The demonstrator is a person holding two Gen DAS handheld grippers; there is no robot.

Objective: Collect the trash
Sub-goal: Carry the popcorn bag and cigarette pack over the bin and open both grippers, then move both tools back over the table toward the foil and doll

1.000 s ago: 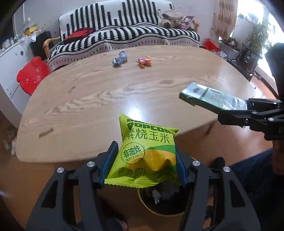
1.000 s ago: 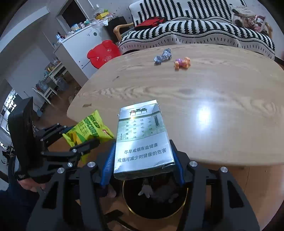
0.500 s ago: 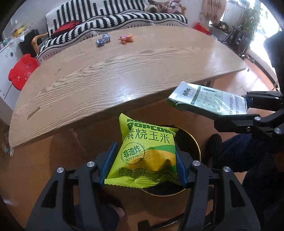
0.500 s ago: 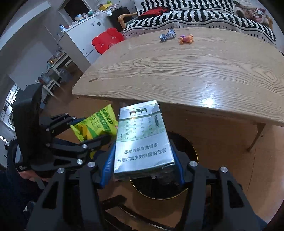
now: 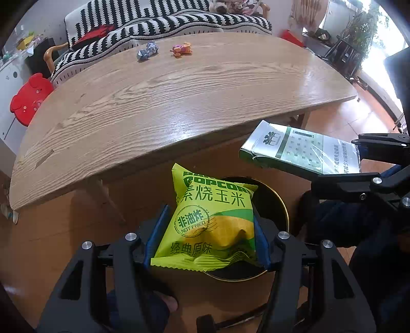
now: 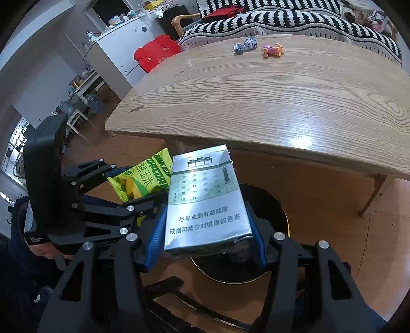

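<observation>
Two handheld grippers hang over a round black bin (image 5: 279, 202) with a gold rim, which stands on the wooden floor just in front of the near edge of a wooden table (image 5: 179, 102).

The left gripper (image 5: 206, 239) has its blue-padded fingers (image 5: 156, 230) pressed against both sides of a bright green popcorn bag (image 5: 212, 220) (printed "NOT FRIED"), so the bag is clamped between them. The bag sits directly above the bin's opening, covering most of it in the left wrist view.

The right gripper (image 6: 206, 230) clamps a silver cigarette pack (image 6: 205, 199) with green print between its own blue pads. This pack is also above the bin, held flat, just beside the popcorn bag on the bin's right side.

Far from the bin, near the table's far edge, lie a crumpled silver-blue wrapper (image 5: 147, 51) and a small orange and purple toy figure (image 5: 181, 50), close to each other but apart. Beyond the table is a sofa (image 5: 164, 20) draped in black and white stripes, and a red pig-shaped stool (image 5: 30, 97) stands off the table's left end.
</observation>
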